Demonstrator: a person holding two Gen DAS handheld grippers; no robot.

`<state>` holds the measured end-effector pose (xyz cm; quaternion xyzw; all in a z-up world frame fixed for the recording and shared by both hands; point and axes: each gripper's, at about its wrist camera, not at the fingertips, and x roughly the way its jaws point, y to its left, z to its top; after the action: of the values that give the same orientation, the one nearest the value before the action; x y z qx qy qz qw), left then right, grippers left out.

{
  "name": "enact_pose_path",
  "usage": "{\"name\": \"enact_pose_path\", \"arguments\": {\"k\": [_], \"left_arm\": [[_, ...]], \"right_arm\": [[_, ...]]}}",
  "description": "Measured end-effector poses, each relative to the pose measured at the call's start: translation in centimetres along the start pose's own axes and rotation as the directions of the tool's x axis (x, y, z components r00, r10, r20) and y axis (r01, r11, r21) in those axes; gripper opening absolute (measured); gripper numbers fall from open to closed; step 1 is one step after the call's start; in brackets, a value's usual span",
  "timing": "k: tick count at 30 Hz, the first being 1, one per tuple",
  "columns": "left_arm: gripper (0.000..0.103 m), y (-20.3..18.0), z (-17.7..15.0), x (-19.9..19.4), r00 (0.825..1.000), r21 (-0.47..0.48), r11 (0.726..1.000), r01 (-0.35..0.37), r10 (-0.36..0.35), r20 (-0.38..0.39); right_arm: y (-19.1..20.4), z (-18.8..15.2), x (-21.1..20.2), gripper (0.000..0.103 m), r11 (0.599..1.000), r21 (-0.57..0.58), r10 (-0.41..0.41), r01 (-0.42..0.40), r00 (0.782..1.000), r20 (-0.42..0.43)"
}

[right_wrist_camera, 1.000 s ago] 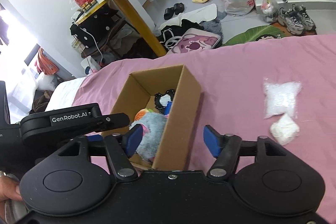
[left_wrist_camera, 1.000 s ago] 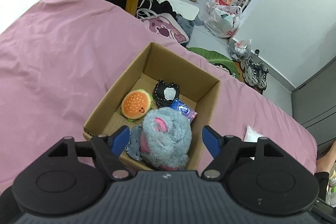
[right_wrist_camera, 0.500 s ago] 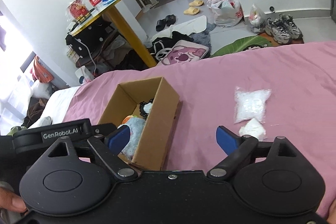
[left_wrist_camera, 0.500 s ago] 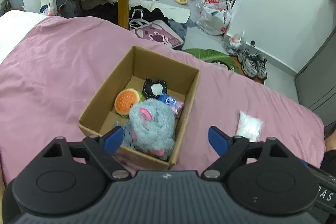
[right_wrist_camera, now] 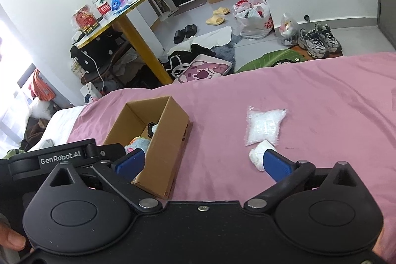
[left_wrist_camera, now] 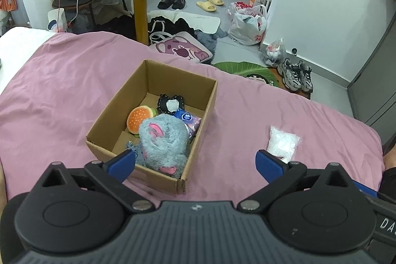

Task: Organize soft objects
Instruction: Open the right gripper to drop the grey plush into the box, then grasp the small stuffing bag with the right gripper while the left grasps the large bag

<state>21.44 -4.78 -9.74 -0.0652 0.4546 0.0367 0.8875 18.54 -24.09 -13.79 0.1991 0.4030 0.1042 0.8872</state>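
Hovering above the pink bed [left_wrist_camera: 61, 90], both grippers, left gripper [left_wrist_camera: 195, 162] and right gripper [right_wrist_camera: 203, 162], hold fingers spread wide, empty; grey plush toy [left_wrist_camera: 162, 142] lies inside cardboard box [left_wrist_camera: 111, 113]

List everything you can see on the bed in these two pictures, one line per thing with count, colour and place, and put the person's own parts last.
bedspread: one, pink, covering the bed under everything.
cardboard box: one, brown, open, on the bedspread.
plush toy: one, grey with pink, in the box's near end.
burger toy: one, orange, in the box, beyond the plush.
black-and-white toy: one, in the box, towards its far end.
blue packet: one, in the box, by the right wall.
clear bag: one, white contents, right of the box.
white wad: one, just before the bag.
left tool: one, black with blue tips, open, empty.
right tool: one, same colours, open, empty.
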Motion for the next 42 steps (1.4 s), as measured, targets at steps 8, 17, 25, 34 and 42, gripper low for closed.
{"name": "enact_pose_path", "arguments": {"k": [8,17,25,34,42], "left_arm": [[0.103,-0.9,-1.0,-0.7,1.000,-0.033,0.999,-0.007,0.008,0.027],[0.103,-2.9,-1.5,-0.1,1.000,-0.028,1.000,0.007,-0.006,0.007],[0.103,-4.9,-1.6,1.2,1.000,0.006,1.000,0.002,-0.002,-0.008],[0.102,-7.6,-1.0,3.1,1.000,0.064,0.998,0.001,0.000,-0.019],[0.102,-9.6,-0.6,5.8,0.999,0.089,0.995,0.032,-0.029,-0.039]], "right_arm": [[-2.0,0.0,-1.0,0.103,0.999,0.025,-0.026,0.025,1.000,0.012],[-4.9,-0.3,-0.7,0.103,0.995,0.083,-0.052,0.051,0.999,0.008],[-7.3,-1.0,0.4,0.103,0.986,0.145,-0.082,0.080,0.997,0.006],[-9.3,-1.6,1.8,0.099,0.970,0.239,-0.054,0.052,0.999,0.003],[-11.2,-2.3,4.4,0.079,0.939,0.343,-0.023,0.033,0.999,-0.034]]}}
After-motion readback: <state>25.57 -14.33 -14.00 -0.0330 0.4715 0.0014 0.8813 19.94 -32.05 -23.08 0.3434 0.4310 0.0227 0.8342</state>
